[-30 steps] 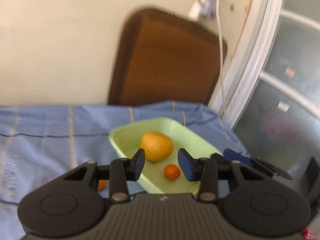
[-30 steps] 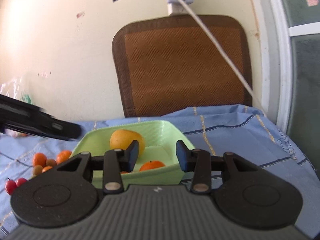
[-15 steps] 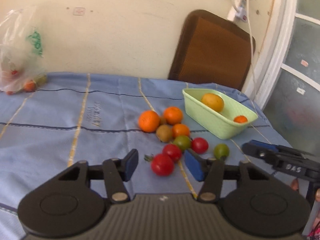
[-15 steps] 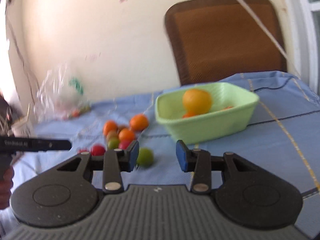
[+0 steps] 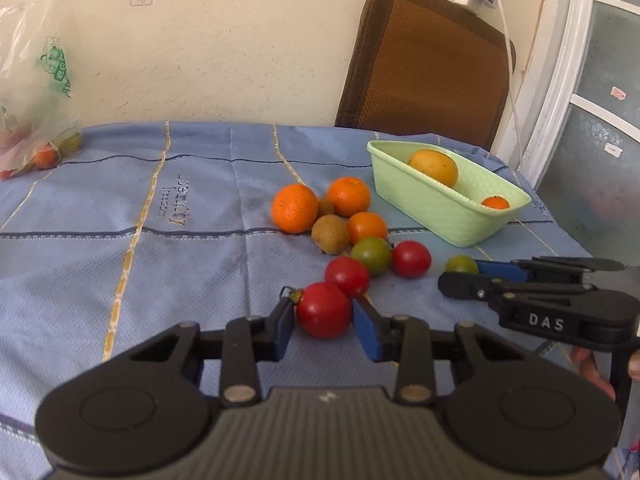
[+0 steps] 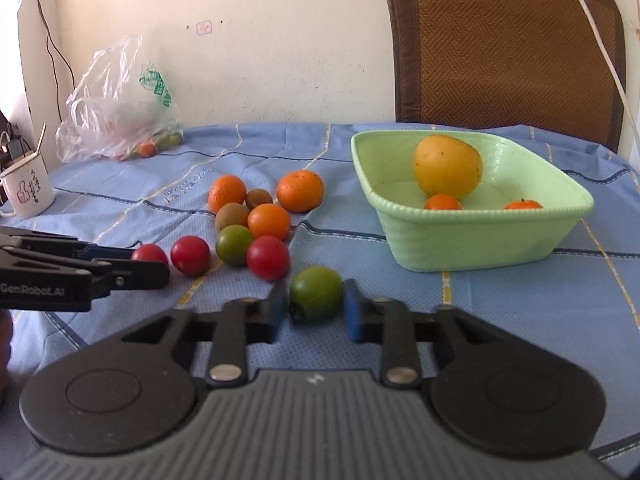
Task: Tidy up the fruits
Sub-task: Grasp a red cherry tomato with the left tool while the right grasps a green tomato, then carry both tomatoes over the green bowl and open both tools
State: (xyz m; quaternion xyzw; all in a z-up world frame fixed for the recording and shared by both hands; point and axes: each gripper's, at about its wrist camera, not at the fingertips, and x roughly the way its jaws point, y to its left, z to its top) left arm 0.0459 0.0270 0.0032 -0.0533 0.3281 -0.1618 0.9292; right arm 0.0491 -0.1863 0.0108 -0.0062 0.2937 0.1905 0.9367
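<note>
Pinching red tomato [image 5: 323, 310], green tomato [image 6: 316, 293]

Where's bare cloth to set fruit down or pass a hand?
Bare: the blue cloth between the plastic bag and the fruit cluster, and right of the green basket. Crowded: between cluster and basket, where both claws work.

We read "DAS" on the right gripper [image 5: 460, 276], "GenRobot.AI" on the left gripper [image 6: 152, 268], and "freedom" on the tablecloth [image 5: 120, 200].
</note>
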